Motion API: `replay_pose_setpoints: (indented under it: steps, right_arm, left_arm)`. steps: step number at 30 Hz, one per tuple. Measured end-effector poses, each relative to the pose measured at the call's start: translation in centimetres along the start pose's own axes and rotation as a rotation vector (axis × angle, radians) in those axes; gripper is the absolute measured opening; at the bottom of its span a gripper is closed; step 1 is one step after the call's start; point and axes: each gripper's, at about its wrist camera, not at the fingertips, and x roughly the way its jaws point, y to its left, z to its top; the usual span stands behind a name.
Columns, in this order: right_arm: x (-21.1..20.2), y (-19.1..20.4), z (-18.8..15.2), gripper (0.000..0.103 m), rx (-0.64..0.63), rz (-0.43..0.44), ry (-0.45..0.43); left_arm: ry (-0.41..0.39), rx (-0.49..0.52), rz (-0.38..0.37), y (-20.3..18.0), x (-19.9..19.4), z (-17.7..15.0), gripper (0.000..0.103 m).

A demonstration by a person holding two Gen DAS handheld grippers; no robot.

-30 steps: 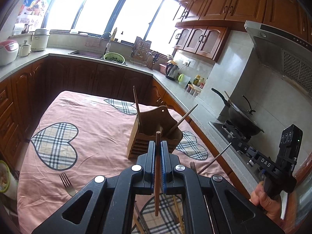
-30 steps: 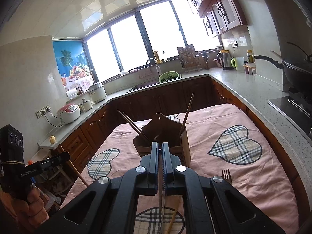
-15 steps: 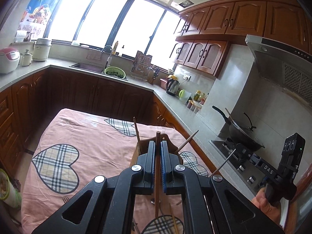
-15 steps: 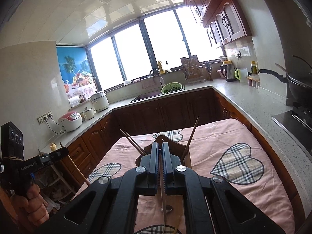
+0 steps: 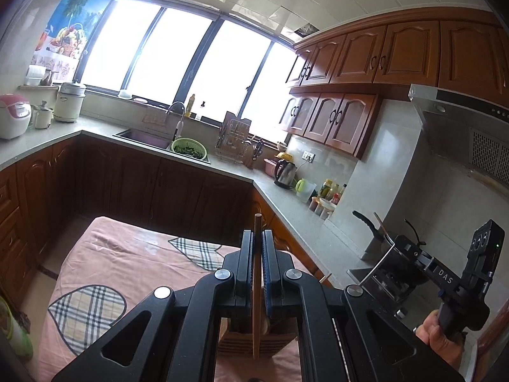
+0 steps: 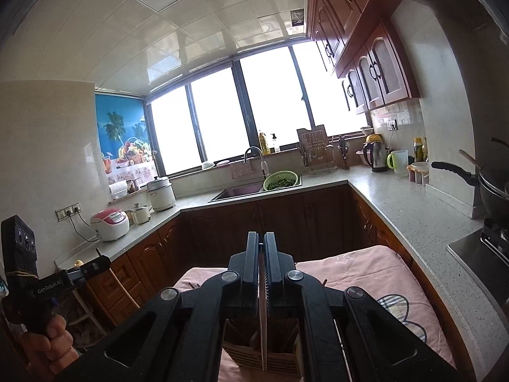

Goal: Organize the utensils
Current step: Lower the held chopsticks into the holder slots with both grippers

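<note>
My left gripper (image 5: 257,238) is shut on a brown wooden chopstick (image 5: 256,286) that stands upright between its fingers, its lower end over the wooden utensil holder (image 5: 254,340). My right gripper (image 6: 261,242) is shut on a thin pale utensil (image 6: 262,328), which hangs down over the same slatted holder (image 6: 264,355). Both grippers are raised above the holder, which is mostly hidden behind them. The right gripper also shows at the right of the left wrist view (image 5: 410,251), holding a thin metal rod. The left gripper shows at the left of the right wrist view (image 6: 95,265).
The holder stands on a table with a pink cloth (image 5: 105,254) with plaid hearts. An L-shaped counter (image 6: 397,210) runs round the table, with a sink, a green colander (image 5: 188,149), a kettle (image 5: 284,172), a wok (image 6: 493,187) and rice cookers (image 6: 109,224).
Both grippers have risen and tilted up with their utensils. The holder has dropped low in both views and the table is mostly out of sight.
</note>
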Motion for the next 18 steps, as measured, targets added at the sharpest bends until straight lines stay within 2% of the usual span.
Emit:
replay_pose_setpoints:
  steps: [9, 18]
  right_arm:
    - [4.1, -2.0, 0.0, 0.003, 0.023, -0.018, 0.016]
    - [7.0, -4.5, -3.3, 0.003, 0.093, -0.031, 0.083]
  left_arm:
    - [-0.004, -0.044, 0.042, 2.0, 6.9, -0.7, 0.003]
    - [0.056, -0.077, 0.094, 2.6, 13.1, -3.6, 0.003]
